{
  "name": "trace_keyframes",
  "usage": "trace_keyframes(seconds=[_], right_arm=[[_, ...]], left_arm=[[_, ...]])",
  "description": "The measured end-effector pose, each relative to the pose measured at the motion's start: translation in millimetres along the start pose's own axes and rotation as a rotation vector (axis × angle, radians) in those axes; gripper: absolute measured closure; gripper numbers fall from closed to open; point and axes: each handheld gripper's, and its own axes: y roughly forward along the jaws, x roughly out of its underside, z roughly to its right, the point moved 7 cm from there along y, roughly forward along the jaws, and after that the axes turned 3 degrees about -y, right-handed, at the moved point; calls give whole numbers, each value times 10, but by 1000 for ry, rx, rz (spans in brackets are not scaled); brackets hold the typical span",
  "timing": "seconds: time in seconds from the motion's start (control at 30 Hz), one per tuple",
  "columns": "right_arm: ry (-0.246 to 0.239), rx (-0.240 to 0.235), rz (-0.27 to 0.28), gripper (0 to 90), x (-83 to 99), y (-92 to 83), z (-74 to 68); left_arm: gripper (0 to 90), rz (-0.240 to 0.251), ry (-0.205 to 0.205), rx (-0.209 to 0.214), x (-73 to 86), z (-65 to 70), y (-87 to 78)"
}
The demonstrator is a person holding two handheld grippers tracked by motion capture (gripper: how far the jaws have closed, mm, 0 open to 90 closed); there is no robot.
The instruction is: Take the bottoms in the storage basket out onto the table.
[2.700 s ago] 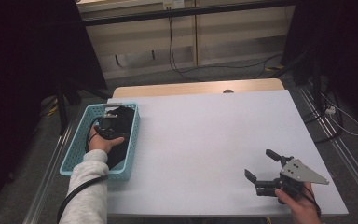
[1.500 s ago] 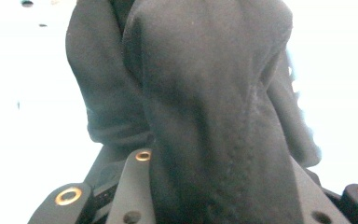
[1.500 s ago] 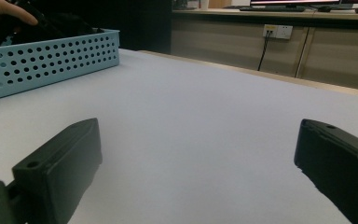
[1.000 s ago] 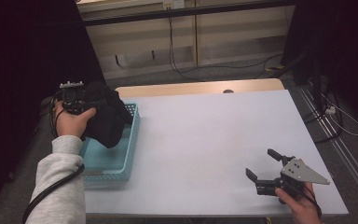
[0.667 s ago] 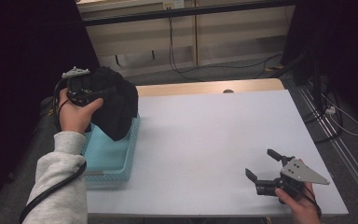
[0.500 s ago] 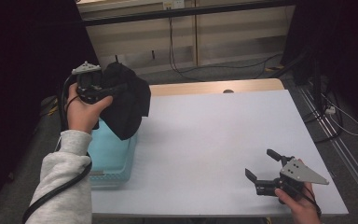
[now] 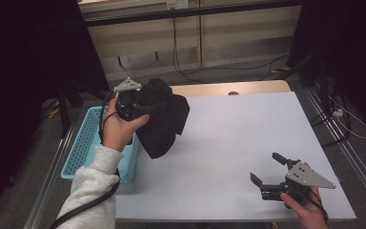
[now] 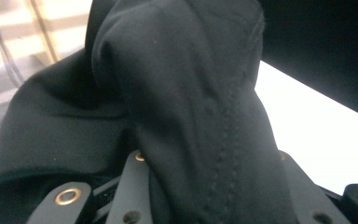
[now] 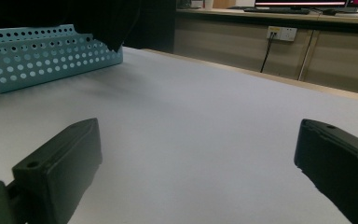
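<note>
I'm holding the cloth (image 7: 164,119) bunched in the left gripper (image 7: 140,107), jaws partly closed and pinching a thick fold, at ten o'clock over the table (image 7: 228,138) edge, just beside the basket (image 7: 83,148). The right gripper (image 7: 270,171) is resting at five o'clock, jaws wide and gripping nothing. Risk, as I'm judging it: the soft, dark, stitched fabric is hanging loose, so it could slip free or snag the basket's perforated turquoise plastic rim
</note>
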Motion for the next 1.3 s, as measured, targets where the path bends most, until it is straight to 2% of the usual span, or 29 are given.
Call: trace_keyframes(seconds=[0.1, 0.13, 0.17, 0.3, 0.37, 0.4, 0.43, 0.53, 0.57, 0.6, 0.67, 0.7, 0.73, 0.77, 0.87, 0.97, 1.0, 1.03, 1.3], right_arm=[[-2, 2, -1, 0, 0, -3, 7], [5, 3, 0, 0, -1, -2, 4], [5, 3, 0, 0, -1, -2, 4], [4, 1, -2, 0, 1, 2, 2], [4, 1, -3, 0, 6, 6, 1], [6, 1, -3, 0, 8, 5, 0], [6, 1, -3, 0, 8, 5, 0], [4, -1, -6, 0, 13, 8, 0], [7, -3, -7, 0, 13, 9, -3], [2, -4, -9, 0, 11, 15, -8], [-2, -4, -8, 0, 3, 14, -14], [-2, -4, -8, 0, 3, 14, -14], [-4, -2, -7, 0, -2, 13, -14], [-5, -6, -9, 0, 1, 15, -14], [-14, -5, -17, 0, 8, 24, -9], [-15, -6, -21, 0, 1, 42, -3], [-16, -8, -25, 0, -1, 50, -5], [-22, -8, -38, 0, 1, 74, -13], [-28, -52, -78, 0, -13, 223, -98]], left_arm=[[708, -2, 8, 17, 60, 70, 78], [708, -13, 17, 34, 113, 145, 154], [707, -13, 17, 34, 113, 145, 154], [707, -26, 35, 74, 186, 320, 267], [706, -20, 35, 106, 219, 423, 312], [705, -24, 42, 143, 270, 530, 361], [702, -24, 42, 143, 270, 530, 361], [686, -43, 61, 193, 389, 637, 487], [655, -48, 64, 193, 437, 637, 541], [523, -45, 74, 150, 517, 580, 625], [338, -43, 78, 139, 549, 543, 651], [338, -29, 59, 131, 571, 517, 661], [249, -20, 52, 117, 591, 489, 655], [241, -11, 41, 101, 637, 446, 617], [212, -5, 31, 88, 692, 411, 568], [177, -24, 41, 56, 789, 337, 488], [170, -27, 32, 55, 822, 319, 462], [158, -15, 6, 64, 882, 295, 411], [150, 4, -23, 47, 1114, 192, 307]])
